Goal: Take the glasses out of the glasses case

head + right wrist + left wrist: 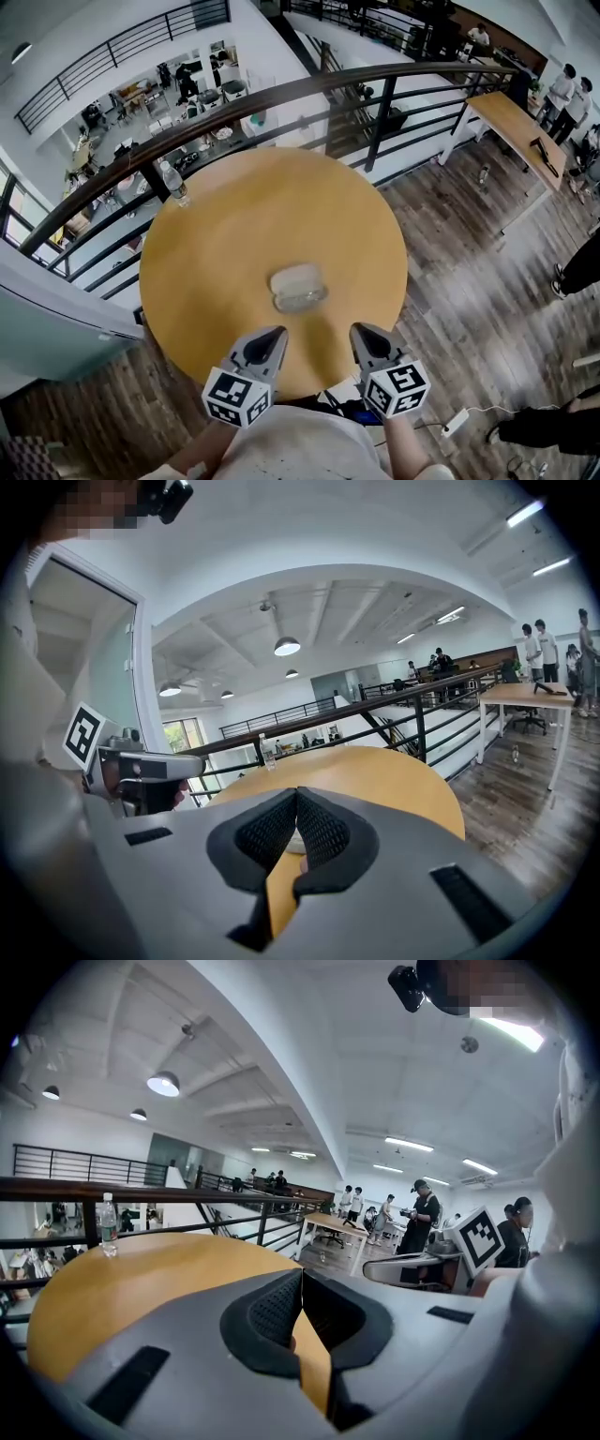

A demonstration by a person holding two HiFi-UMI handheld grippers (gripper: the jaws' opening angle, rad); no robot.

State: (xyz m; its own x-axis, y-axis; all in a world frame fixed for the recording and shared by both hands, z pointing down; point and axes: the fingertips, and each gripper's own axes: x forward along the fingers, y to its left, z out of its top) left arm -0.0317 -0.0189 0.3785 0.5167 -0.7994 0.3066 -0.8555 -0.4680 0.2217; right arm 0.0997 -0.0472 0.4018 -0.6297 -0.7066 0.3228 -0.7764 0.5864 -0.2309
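You are holding the left gripper (274,337) & right gripper (362,334) over the table's (206,253) near edge, both w/ jaws pressed together, nothing between. The glasses case (298,287) is lying mid-table, just ahead of both tips, not touching them.

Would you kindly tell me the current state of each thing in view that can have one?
left gripper: shut, empty, clear of the case.
right gripper: shut, empty, clear of the case.
glasses case: lying flat, nothing touching it; whether it is open or closed cannot be told.
water bottle: upright near the far-left edge of the table.
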